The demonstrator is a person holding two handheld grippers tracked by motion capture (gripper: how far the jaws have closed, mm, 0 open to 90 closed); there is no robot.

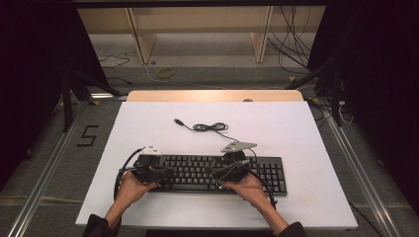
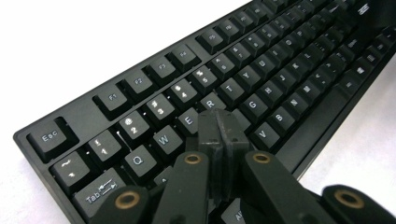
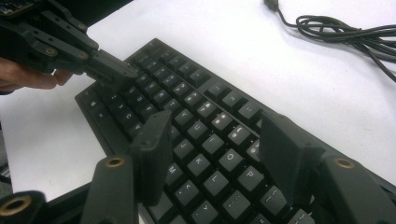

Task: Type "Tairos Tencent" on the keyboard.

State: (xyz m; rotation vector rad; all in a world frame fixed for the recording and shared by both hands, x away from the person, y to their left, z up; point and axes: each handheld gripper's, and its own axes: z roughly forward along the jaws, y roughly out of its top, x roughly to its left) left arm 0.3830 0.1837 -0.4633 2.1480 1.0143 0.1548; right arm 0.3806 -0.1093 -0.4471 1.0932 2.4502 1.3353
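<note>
Black full-size keyboard (image 1: 217, 173) is lying flat on the white surface (image 1: 296, 133), near the person's edge, long side running left to right. Its cable (image 1: 210, 127) is trailing off the far edge of the board and lying in a loose coil on the surface behind it, USB plug at the free end.

Left claw (image 1: 165, 174) is sitting over the left end of the keyboard, the person's left hand (image 1: 131, 190) gripping it from behind. In the left gripper view the claw (image 2: 219, 128) is showing its two jaws pressed flat together, nothing caught between them, tips resting down among the letter keys around E, R and the row below. Whether the tips are actually pressing a key down, cannot tell. In the right gripper view the same closed left claw (image 3: 114, 74) is coming in from the upper left, tips at the keys near the keyboard's far end in that view.

Right claw (image 1: 220, 174) is sitting over the right-centre part of the keyboard, held by the right hand (image 1: 247, 190). In the right gripper view it (image 3: 219, 144) is standing with its jaws wide apart, holding nothing, straddling open air above the J, K, L, O, P area of the keys. Jaws are hovering just above the keycaps; contact cannot be judged.

Grey three-cornered plate (image 1: 238, 146) is riding on top of the right claw.
</note>
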